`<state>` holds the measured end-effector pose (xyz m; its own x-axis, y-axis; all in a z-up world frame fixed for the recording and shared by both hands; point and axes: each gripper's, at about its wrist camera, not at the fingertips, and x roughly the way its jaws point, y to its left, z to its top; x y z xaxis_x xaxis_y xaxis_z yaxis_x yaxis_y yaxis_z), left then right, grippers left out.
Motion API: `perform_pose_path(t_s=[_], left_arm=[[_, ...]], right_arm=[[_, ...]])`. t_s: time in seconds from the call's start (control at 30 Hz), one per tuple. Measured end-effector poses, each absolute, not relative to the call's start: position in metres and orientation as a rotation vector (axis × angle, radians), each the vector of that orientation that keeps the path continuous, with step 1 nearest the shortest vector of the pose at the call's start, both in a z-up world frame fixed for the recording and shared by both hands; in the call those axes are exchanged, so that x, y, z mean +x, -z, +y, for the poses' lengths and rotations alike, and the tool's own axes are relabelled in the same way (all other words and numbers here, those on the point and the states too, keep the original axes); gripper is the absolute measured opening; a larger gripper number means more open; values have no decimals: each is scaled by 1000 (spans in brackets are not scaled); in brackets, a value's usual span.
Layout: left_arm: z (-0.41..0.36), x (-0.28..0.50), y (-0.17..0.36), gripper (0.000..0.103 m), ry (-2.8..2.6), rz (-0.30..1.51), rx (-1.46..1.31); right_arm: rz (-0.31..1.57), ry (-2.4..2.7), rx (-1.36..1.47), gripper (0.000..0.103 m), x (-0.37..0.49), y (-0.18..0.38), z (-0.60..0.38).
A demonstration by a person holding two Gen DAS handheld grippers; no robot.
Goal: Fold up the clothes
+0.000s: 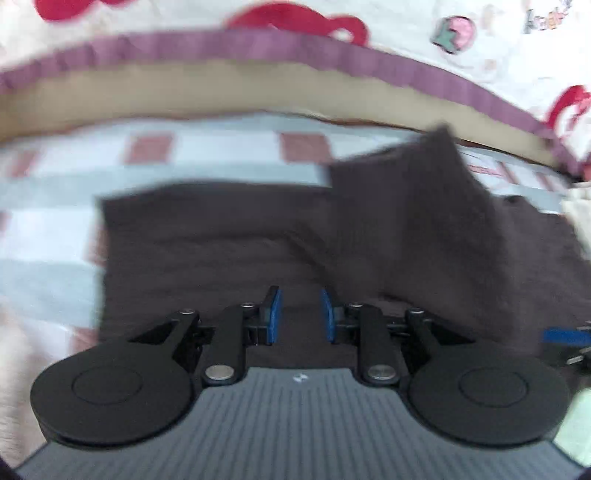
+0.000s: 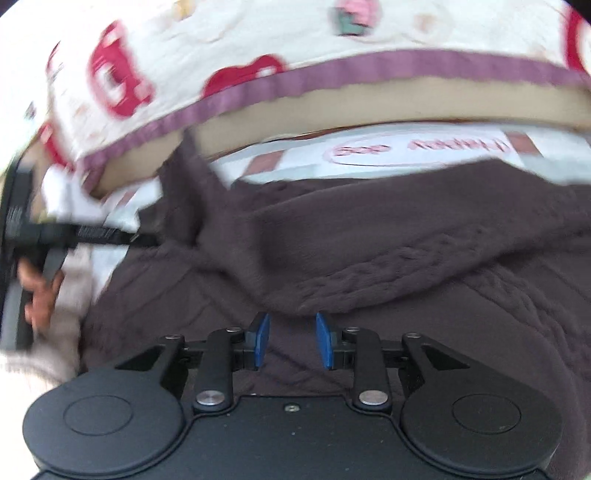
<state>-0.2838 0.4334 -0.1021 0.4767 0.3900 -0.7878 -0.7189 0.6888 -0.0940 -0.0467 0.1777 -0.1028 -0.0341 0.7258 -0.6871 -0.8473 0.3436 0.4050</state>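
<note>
A dark brown knit sweater (image 1: pixel 258 240) lies spread on a checked sheet; it fills most of the right wrist view (image 2: pixel 369 251), where a cable pattern shows. My left gripper (image 1: pixel 300 295) is open, its blue pads apart, close above the sweater's near part. A raised fold of the sweater (image 1: pixel 424 192) stands to its right. My right gripper (image 2: pixel 291 319) is open, pads apart, just short of a thick folded ridge (image 2: pixel 351 284). The other gripper (image 2: pixel 29 236) and a hand show at the left edge. Both views are blurred.
The checked blue, white and red sheet (image 1: pixel 184 147) covers the bed. Behind it runs a cream quilt (image 1: pixel 480 29) with red prints and a purple border (image 1: pixel 295 46); it also shows in the right wrist view (image 2: pixel 221 44).
</note>
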Motion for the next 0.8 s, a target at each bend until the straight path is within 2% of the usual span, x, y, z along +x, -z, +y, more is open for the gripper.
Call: perform_pose_path(t_s=[0.13,0.2,0.27,0.33,0.43,0.47,0.53,0.67,0.8], left_arm=[[437,-286,102,23,-686,804,-502],[440,-284,106,24,-660,809,-539],[437,-281,107,27,-631,807,-533],[434,-279,106,32,-598,788,-533],[430,-278,104,36,-546,753,-548],[429,-277,105,38,-537,747,-553],[430,-274,108,40,-522,750,-569],[434,-271,113,41,-524,775,-600],[435,-274,108,41,-513,740,-633]], right_arm=[[919,-1359,-167,37,-56,93,185],[823,-1416,-275,47,-73,85,197],[723,-1430,-392,62,-88,85,214],[661,-1409,-459,67,-93,91,233],[662,-1387,-442,67,-84,103,258],[673,-1391,-418,57,-79,106,265],[693,-1426,-321,13,-71,97,267],[677,-1509,-135,11,-62,63,252],[581,-1550,-109,11,-72,24,208]])
